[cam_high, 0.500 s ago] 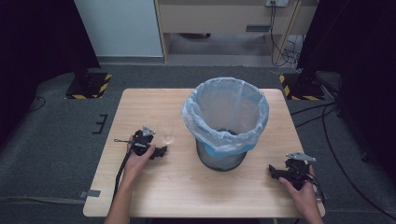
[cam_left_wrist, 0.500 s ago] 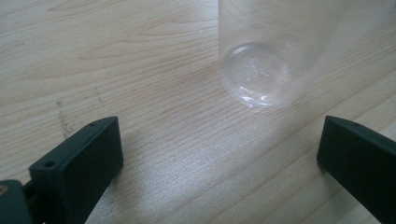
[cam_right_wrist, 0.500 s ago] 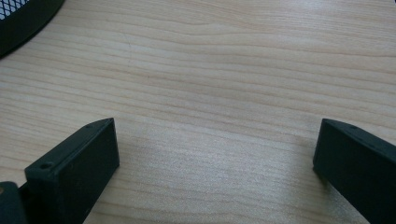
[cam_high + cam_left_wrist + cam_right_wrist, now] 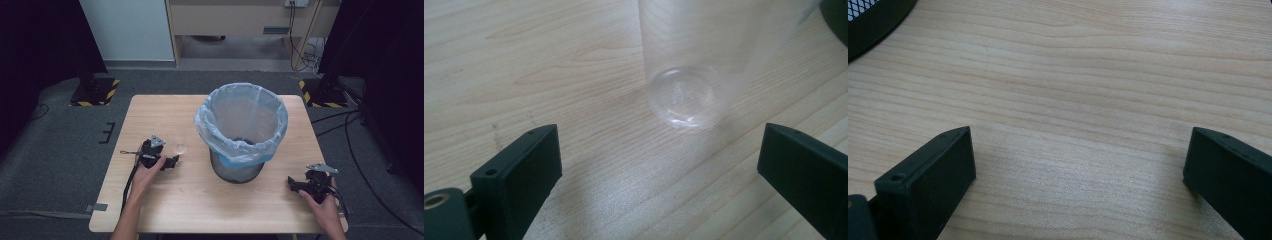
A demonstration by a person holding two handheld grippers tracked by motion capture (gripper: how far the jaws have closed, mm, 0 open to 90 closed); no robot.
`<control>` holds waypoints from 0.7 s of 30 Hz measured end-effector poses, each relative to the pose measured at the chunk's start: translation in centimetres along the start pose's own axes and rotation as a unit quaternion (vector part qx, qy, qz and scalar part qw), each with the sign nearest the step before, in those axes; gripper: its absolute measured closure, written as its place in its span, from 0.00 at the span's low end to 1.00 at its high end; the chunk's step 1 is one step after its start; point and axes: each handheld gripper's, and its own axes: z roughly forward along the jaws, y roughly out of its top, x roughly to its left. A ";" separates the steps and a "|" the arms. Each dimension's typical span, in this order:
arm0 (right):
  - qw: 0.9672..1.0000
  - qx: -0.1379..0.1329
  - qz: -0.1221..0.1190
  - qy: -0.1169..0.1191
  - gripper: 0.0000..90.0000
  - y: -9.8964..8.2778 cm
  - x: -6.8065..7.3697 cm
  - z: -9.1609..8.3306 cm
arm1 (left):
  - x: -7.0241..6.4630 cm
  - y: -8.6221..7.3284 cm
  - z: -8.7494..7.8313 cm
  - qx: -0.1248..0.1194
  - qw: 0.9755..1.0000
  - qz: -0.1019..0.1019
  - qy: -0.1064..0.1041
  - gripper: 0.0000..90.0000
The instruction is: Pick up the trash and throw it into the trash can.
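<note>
1. The step in hand looks like picking up the clear, thin-walled plastic cup (image 4: 689, 75) that stands upright on the pale wooden table (image 4: 165, 210), presumably to drop it into the bin. In the high view the cup (image 4: 180, 148) sits just beside the left gripper (image 4: 172, 162), at about 1 o'clock from it and at 9 o'clock from the bin.

2. The left gripper's jaws are spread wide and hold nothing — in the left gripper view the cup's round base lies ahead of them, between their lines but not yet between the pads. I judge the gripper needs to go forward until the cup wall sits squarely between the jaws.

3. To do it well, close slowly and lightly: a cup this thin will likely buckle or squirt out under a hard squeeze. Gripping low to mid-wall, with the jaws level, should keep it from tipping.

4. The right gripper (image 4: 295, 186) rests at about 4 o'clock from the bin, jaws also wide apart over bare wood, holding nothing. It has no evident part in this step.

5. Containers: the dark wire-mesh waste bin (image 4: 235, 172), lined with a light blue plastic bag (image 4: 240, 120) folded over its rim, stands near the table's middle — I see nothing lying inside, though the bottom is dim. The cup appears empty.
</note>
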 end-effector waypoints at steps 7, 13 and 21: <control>1.000 0.000 0.001 0.000 0.00 0.0 0.0 0.0 | -0.1 0.2 -0.5 -0.026 1.000 0.004 -0.010 0.03; 1.000 0.000 0.000 0.000 0.00 0.0 0.0 0.0 | -0.3 0.3 -0.6 -0.039 0.999 0.009 -0.009 0.03; 1.000 0.000 0.000 0.000 0.00 0.0 0.0 0.0 | -0.6 0.8 -0.1 -0.063 0.998 0.010 -0.012 0.04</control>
